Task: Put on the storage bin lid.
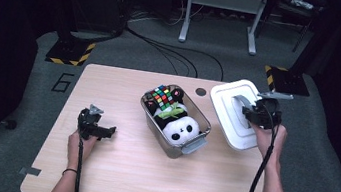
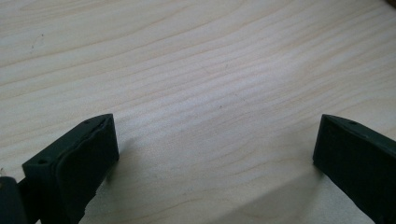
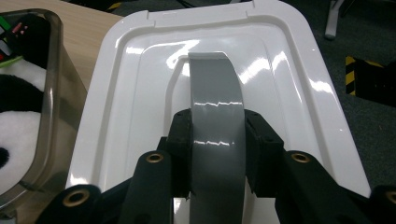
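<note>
Pale wood grain ran across the table, and around it the room was dark, with grey carpet and black cables on the floor.

On the right gripper the two black jaws were closed from both sides on the grey handle of the white lid. This handle was a smooth, glossy strap that arched up from the middle of the lid, so I think it was gripped there because it gave the jaws a narrow part to pinch. The lid itself was shiny hard plastic, rectangular with rounded corners and stepped ridges. It hung tilted beside the right end of the clear box, partly past the table edge, probably on its way to or from that box.

The box was a transparent tub standing near the middle of the table. Inside it lay a soft panda toy and a colourful puzzle cube.

The left gripper stood with its jaws wide apart and nothing between them, low over bare wood at the left side, well apart from the box. It seemed only to wait.
</note>
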A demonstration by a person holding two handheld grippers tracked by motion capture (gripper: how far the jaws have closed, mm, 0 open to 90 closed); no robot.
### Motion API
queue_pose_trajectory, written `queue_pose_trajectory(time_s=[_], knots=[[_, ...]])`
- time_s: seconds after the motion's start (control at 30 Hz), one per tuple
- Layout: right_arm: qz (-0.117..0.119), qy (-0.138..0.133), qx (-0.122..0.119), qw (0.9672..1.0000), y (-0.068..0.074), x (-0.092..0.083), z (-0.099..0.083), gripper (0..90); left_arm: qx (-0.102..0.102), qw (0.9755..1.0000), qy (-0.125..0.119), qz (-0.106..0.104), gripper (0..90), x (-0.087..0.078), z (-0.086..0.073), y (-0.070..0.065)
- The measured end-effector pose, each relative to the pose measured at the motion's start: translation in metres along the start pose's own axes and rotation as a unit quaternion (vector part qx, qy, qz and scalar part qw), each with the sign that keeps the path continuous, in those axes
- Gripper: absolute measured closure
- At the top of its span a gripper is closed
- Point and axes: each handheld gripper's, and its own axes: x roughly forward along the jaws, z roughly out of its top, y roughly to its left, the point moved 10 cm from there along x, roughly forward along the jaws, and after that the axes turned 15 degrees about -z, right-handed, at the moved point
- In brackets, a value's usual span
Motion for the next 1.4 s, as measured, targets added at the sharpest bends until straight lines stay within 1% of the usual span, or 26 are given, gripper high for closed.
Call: queue_pose_trajectory(time_s=[0.17,0.23,0.37,0.43,0.53,0.6,0.67,0.93,1.0,1.03,1.4], knots=[[0.005,-0.009,-0.005,0.9999,0.005,-0.01,0.011,66.6,-0.001,1.0,0.0,0.0,0.0,0.0,0.0,0.0],[0.005,-0.012,-0.012,0.9998,0.006,-0.013,0.014,66.6,-0.002,1.0,-0.001,0.001,0.0,0.0,0.0,0.0],[0.004,-0.02,-0.017,0.9997,0.011,-0.02,0.022,66.6,-0.001,1.0,-0.001,0.0,0.0,0.0,0.0,0.0],[0.004,-0.023,-0.026,0.9994,0.013,-0.023,0.024,66.6,-0.001,1.0,-0.001,0.001,0.0,0.0,0.0,0.0],[0.006,-0.03,-0.032,0.999,0.019,-0.028,0.03,66.6,-0.001,1.0,-0.001,0.001,0.0,0.0,0.0,0.0],[0.008,-0.032,-0.031,0.999,0.022,-0.03,0.032,66.6,-0.001,1.0,0.0,0.001,0.0,0.0,0.0,0.0],[0.009,-0.035,-0.037,0.9987,0.025,-0.032,0.035,66.6,-0.001,1.0,0.0,0.001,0.0,0.0,0.0,0.0],[0.024,-0.045,-0.046,0.9976,0.04,-0.041,0.045,66.6,-0.001,1.0,0.0,0.0,0.0,0.0,0.0,0.0],[0.027,-0.046,-0.045,0.9976,0.045,-0.043,0.047,66.6,-0.001,1.0,0.0,0.001,0.0,0.0,0.0,0.0],[0.029,-0.047,-0.048,0.9973,0.046,-0.043,0.047,66.6,-0.001,1.0,-0.001,0.001,0.0,0.0,0.0,0.0],[0.061,-0.061,-0.058,0.9946,0.076,-0.054,0.059,66.6,-0.001,1.0,0.0,0.001,0.0,0.0,0.0,0.0]])
